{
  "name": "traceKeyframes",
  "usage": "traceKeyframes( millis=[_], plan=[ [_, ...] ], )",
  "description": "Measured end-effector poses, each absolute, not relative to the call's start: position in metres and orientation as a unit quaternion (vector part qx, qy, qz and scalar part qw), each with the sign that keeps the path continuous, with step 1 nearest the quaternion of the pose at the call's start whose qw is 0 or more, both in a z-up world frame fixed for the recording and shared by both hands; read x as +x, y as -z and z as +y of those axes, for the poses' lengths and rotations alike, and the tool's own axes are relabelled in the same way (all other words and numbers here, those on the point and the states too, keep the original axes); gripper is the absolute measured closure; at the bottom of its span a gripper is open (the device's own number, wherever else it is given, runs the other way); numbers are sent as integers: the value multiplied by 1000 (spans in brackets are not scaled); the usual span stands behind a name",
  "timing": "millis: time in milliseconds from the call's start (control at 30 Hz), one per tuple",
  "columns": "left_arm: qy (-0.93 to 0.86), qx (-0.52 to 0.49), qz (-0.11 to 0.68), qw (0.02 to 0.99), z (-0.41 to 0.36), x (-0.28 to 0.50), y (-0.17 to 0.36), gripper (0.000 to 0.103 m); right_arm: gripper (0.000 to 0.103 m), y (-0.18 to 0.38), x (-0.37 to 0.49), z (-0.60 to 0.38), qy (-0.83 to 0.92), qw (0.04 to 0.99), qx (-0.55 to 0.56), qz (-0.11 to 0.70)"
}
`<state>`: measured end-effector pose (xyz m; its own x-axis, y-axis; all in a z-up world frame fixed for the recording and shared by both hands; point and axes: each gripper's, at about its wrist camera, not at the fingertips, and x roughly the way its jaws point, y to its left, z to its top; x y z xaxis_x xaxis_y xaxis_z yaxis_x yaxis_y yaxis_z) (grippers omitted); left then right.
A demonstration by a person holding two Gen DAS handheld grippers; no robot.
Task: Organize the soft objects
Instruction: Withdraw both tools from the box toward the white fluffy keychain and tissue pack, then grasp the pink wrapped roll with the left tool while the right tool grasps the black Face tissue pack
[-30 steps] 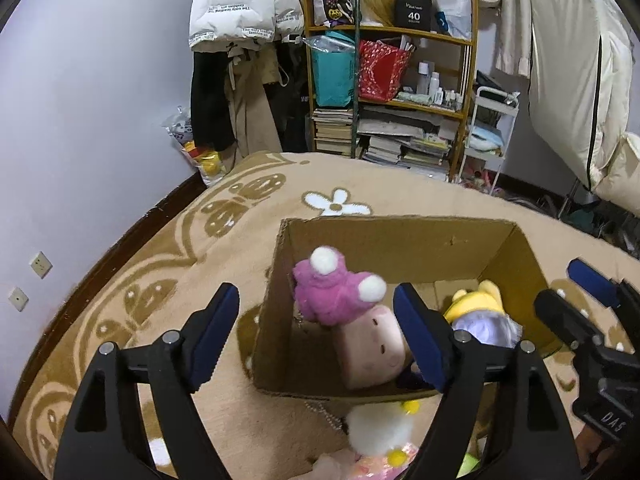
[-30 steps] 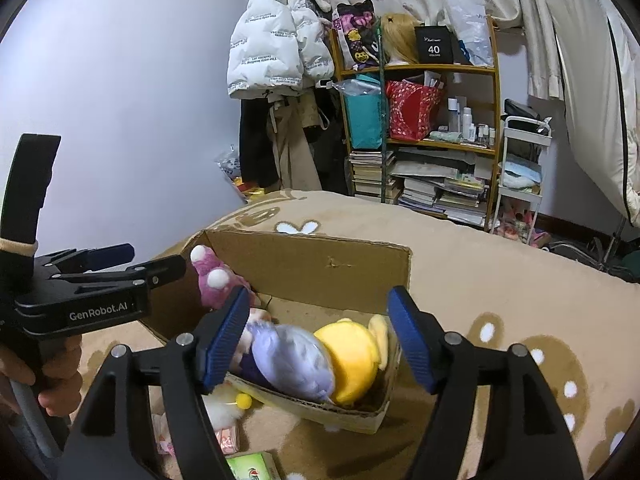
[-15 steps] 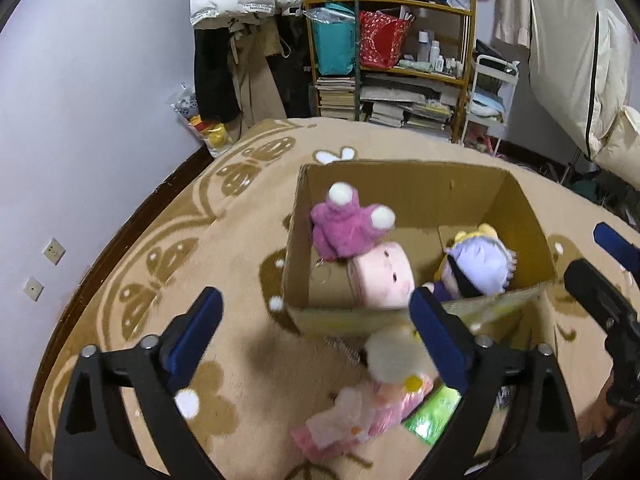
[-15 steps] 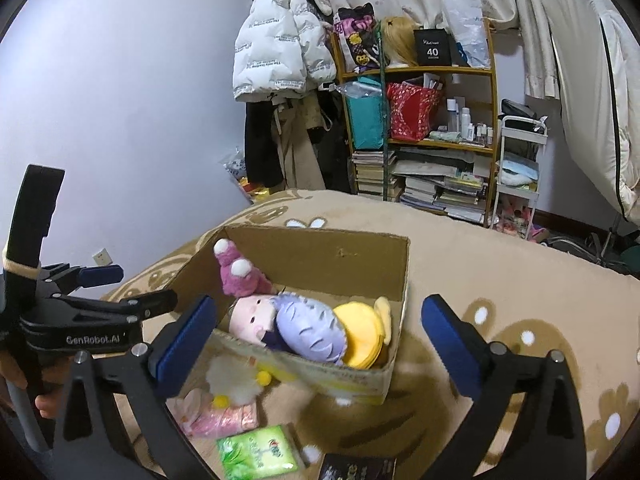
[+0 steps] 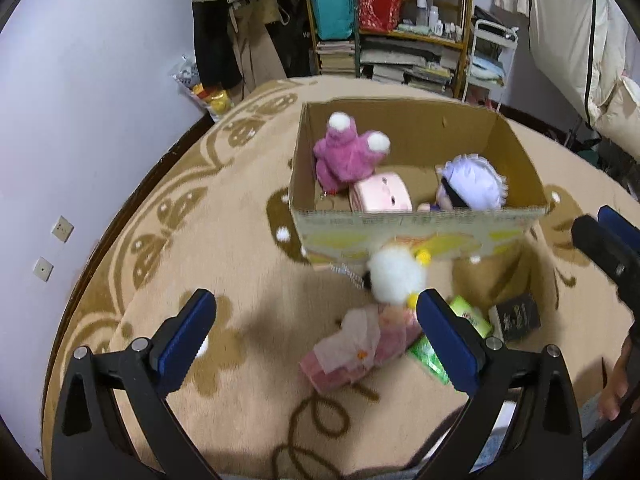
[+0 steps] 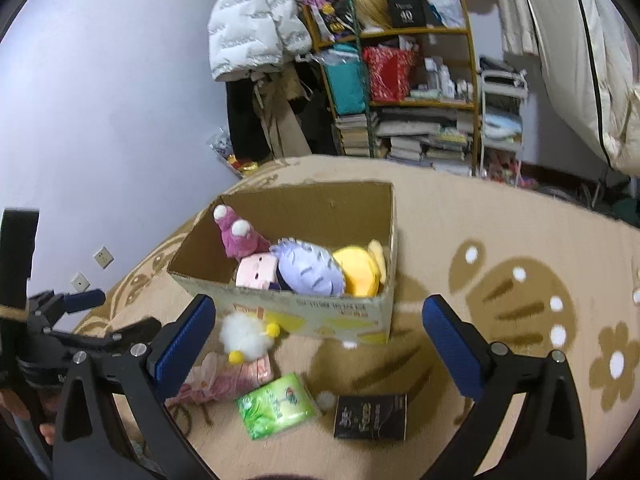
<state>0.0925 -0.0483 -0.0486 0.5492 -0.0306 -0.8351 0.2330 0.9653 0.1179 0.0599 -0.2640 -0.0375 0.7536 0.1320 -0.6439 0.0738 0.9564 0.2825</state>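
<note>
From my left wrist, my left hand-held gripper [image 5: 316, 338] gapes empty above the pink doll [image 5: 360, 348] lying before the cardboard box [image 5: 420, 232]. From my right wrist, my right hand-held gripper [image 6: 318, 344] gapes empty too; only here the yellow plush [image 6: 360, 270] shows in the box, and the green packet [image 6: 276, 406] lies unobstructed.

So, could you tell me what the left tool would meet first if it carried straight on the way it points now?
Most likely the white fluffy toy and the pink soft toy lying on the carpet just before the cardboard box. The left tool is open and empty. Depth is uncertain through the fisheye.
</note>
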Motion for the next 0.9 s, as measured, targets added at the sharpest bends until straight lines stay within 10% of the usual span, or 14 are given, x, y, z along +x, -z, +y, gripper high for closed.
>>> traceKeyframes(
  millis=[900],
  plan=[
    [96,190,536,817,-81,99,120,3,0,115,69,-278,40,846,211,488]
  ],
)
